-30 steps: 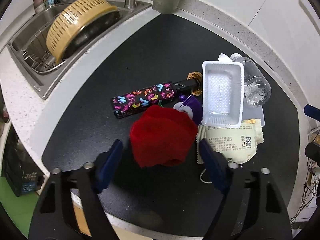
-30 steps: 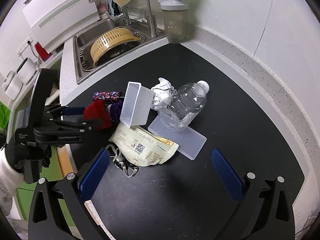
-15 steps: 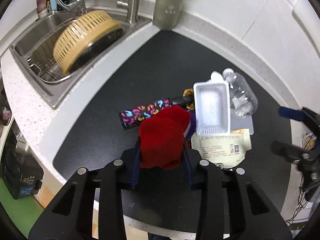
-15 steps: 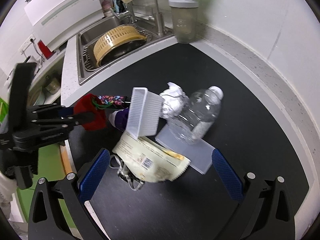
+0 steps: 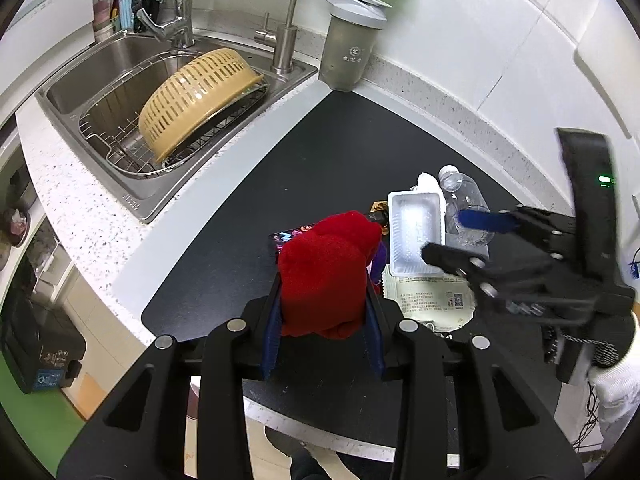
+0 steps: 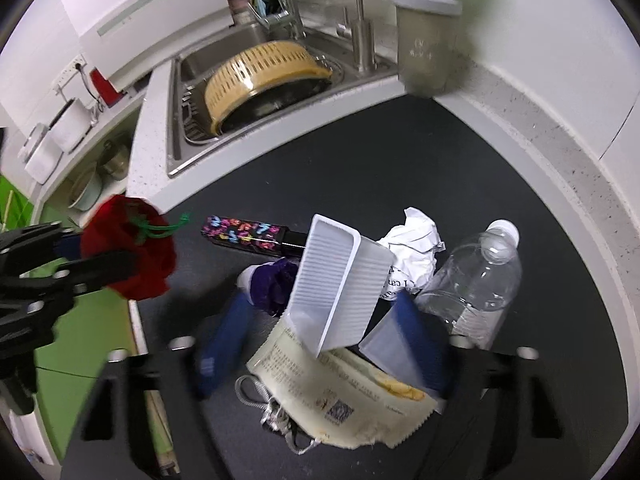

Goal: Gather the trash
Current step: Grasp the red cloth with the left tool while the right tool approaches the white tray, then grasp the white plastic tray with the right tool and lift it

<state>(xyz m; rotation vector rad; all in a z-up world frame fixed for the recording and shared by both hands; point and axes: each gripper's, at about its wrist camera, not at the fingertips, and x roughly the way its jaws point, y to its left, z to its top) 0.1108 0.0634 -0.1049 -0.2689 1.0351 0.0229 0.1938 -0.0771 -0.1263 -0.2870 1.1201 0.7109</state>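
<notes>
Left tongs [image 5: 323,322]: clamped on the red cloth [image 5: 326,276], blue fingers pressed into both its sides; a second ago they stood wide open around it, so the grab is fresh.

Red cloth: lifted clear of the desk [image 5: 280,168] and carried toward the desk's near-left edge (the right camera shows it hanging past that edge, a green string trailing from it). One piece of trash looks collected and on its way, I judge, to a bin not in view.

Right tongs [image 6: 320,340]: jaws part open, narrowed from a wide spread half a second ago, and moved in over the pile; they hold nothing yet.

Between the right fingers: the white tray [image 6: 340,284], tipped on its edge, with a grey plastic sheet [image 6: 384,336] by the right finger. Likely the next pick.

Just ahead and below: a printed wrapper [image 6: 340,396] under the tray, a purple cloth [image 6: 272,284] to the left.

Farther out: crumpled paper [image 6: 416,240], a clear bottle [image 6: 476,280] to the right, a patterned black case [image 6: 244,234].

Beyond: sink [image 5: 100,64] with yellow colander [image 5: 196,96].
</notes>
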